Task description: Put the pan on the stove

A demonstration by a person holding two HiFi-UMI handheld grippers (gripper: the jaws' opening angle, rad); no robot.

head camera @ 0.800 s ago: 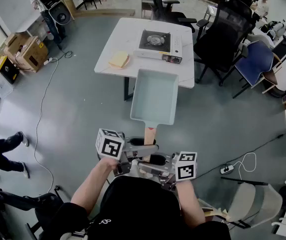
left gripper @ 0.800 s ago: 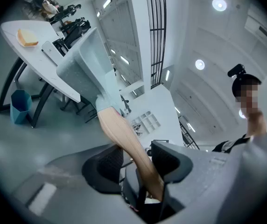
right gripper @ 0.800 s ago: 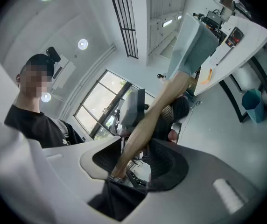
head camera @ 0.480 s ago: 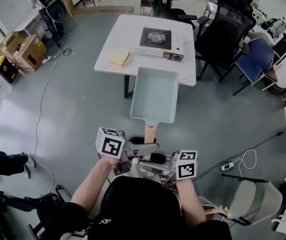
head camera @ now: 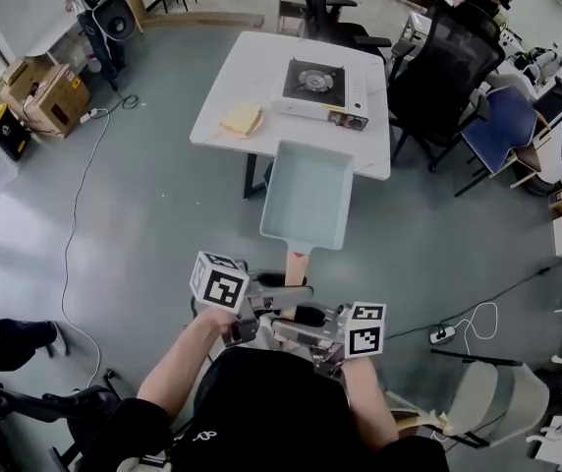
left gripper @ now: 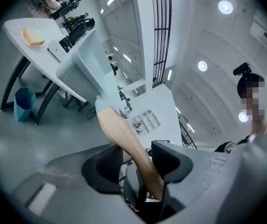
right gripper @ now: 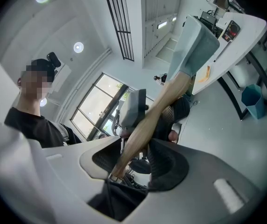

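A pale blue-green rectangular pan (head camera: 308,195) with a wooden handle (head camera: 294,264) hangs in the air over the grey floor, just short of the white table (head camera: 232,77). A portable gas stove (head camera: 322,91) stands on that table. My left gripper (head camera: 279,293) and my right gripper (head camera: 306,319) are both shut on the handle, close to my body. In the left gripper view the handle (left gripper: 124,134) runs up between the pads of the left gripper (left gripper: 136,155) to the pan (left gripper: 84,64). In the right gripper view the right gripper (right gripper: 136,148) clamps the handle (right gripper: 157,111) in the same way.
A yellow sponge (head camera: 241,119) lies on the table left of the stove. Black office chairs (head camera: 448,67) and a blue chair (head camera: 502,121) crowd the table's right side. Cardboard boxes (head camera: 40,91) sit far left. A cable (head camera: 80,224) and a power strip (head camera: 443,334) lie on the floor.
The table and stove have drifted slightly right and down in the head view. A person's legs at the left edge have moved downward. The pan stays held by both grippers.
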